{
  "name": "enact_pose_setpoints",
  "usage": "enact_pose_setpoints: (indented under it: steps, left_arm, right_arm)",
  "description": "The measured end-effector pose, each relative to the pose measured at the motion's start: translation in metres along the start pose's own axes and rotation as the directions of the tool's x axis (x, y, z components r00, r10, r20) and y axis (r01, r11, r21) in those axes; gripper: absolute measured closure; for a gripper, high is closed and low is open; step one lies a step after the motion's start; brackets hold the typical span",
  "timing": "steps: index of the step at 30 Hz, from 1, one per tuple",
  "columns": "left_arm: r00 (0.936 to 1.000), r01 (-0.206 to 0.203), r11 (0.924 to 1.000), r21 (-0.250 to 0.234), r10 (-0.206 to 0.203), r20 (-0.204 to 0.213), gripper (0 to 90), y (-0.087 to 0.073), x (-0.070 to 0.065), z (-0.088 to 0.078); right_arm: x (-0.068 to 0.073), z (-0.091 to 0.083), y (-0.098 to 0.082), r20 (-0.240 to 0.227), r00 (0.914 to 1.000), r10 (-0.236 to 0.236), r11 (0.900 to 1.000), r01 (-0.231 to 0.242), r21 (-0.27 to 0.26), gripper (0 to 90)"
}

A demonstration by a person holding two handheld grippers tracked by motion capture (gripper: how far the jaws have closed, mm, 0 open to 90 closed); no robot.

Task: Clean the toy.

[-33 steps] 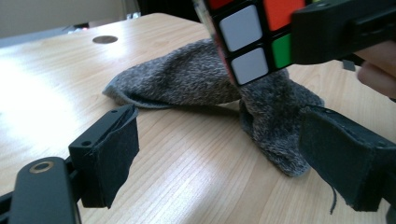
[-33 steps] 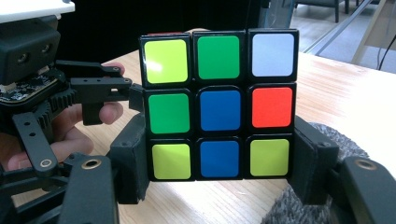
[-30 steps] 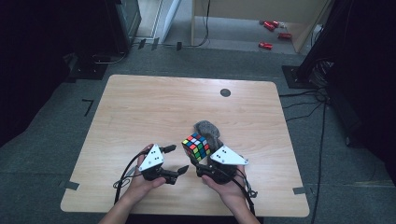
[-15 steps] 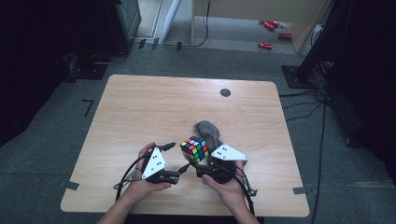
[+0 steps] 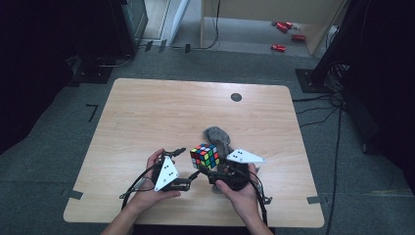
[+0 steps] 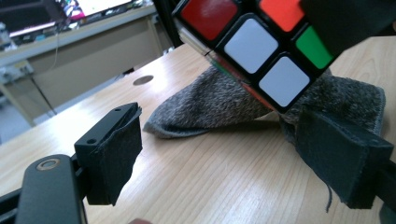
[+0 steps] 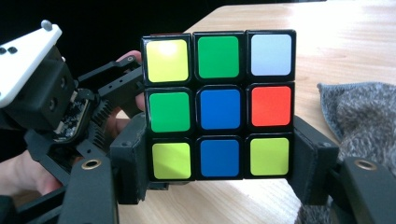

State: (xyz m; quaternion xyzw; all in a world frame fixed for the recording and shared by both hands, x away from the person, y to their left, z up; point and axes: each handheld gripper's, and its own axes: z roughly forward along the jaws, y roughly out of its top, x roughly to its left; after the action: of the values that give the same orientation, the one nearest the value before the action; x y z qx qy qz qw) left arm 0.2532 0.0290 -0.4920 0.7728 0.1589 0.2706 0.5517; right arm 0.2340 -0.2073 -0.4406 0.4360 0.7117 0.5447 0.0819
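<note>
Near the front edge of the pale wooden table (image 5: 147, 112), the person holds a multicoloured puzzle cube with black edges (image 5: 205, 155) up off the surface between the two tools. The right gripper (image 5: 211, 169) has it clamped by its bottom layer, one padded jaw on each side of that row, as its own view makes plain (image 7: 219, 105). That grip seems chosen on purpose: pinching only the lowest row leaves the upper layers free, so the other tool could turn one while the cube is steadied in the air. Lifting it clear of the tabletop also gives room underneath and at the sides.

A crumpled grey woolly cloth (image 5: 218, 135) lies on the table just behind the cube, apart from it; I would guess it serves as a soft resting spot.

The left gripper (image 5: 188, 164) waits just beside the cube, its jaws about half spread and holding nothing. They have just been closing a little, with only open air and the table between the felt pads (image 6: 343, 156). In its view the cube (image 6: 261, 51) hangs above and ahead of the jaws, untouched by them, so I judge it is lining up for a grip on a layer.
</note>
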Motion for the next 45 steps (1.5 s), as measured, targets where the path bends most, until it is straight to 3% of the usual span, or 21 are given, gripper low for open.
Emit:
enact_pose_setpoints:
  steps: [5,13,21,28,32,38,41,43,45]
  left_arm:
    - [0.9998,0.009,0.9982,0.06,-0.01,0.018,16.0,0.004,-0.003,0.0]
    - [0.9984,0.042,0.9988,0.026,-0.043,0.038,14.3,0.007,0.002,-0.005]
    - [0.9991,-0.032,0.9984,-0.047,0.033,0.025,17.1,0.005,-0.003,-0.004]
    - [0.9962,-0.073,0.9927,-0.096,0.078,0.04,17.6,0.003,-0.007,-0.003]
    - [0.9945,-0.073,0.9926,-0.097,0.079,0.068,24.1,0.003,-0.009,-0.002]
    - [0.9913,-0.112,0.991,-0.074,0.116,0.061,28.5,0.0,-0.012,-0.001]
    - [0.9909,-0.121,0.9913,-0.051,0.124,0.052,33.6,0.0,-0.014,0.0]
    - [0.9937,-0.099,0.9941,-0.044,0.101,0.049,34.5,0.0,-0.012,-0.001]
    - [0.9946,-0.094,0.9948,-0.04,0.096,0.04,34.6,0.0,-0.011,-0.002]
  right_arm:
    - [0.0,0.0,0.001,-0.01,0.9999,0.009,1.0,-0.009,0.017,34.5]
    - [0.002,0.003,0.0,-0.032,0.9992,0.023,0.998,-0.021,0.051,34.5]
    - [0.001,0.005,0.0,-0.053,0.9966,0.062,0.995,-0.057,0.087,34.5]
    - [0.002,0.007,0.0,-0.044,0.9971,0.062,0.992,-0.056,0.117,34.4]
    - [0.002,0.01,-0.001,-0.049,0.996,0.075,0.986,-0.067,0.151,34.5]
    - [0.001,0.012,-0.001,-0.046,0.9948,0.091,0.982,-0.081,0.17,34.3]
    - [-0.001,0.013,-0.001,-0.023,0.9951,0.096,0.983,-0.091,0.161,27.8]
    - [-0.005,0.009,0.002,-0.046,0.9904,0.13,0.983,-0.123,0.134,24.9]
    - [-0.007,0.006,0.003,-0.055,0.9891,0.137,0.985,-0.13,0.115,23.9]
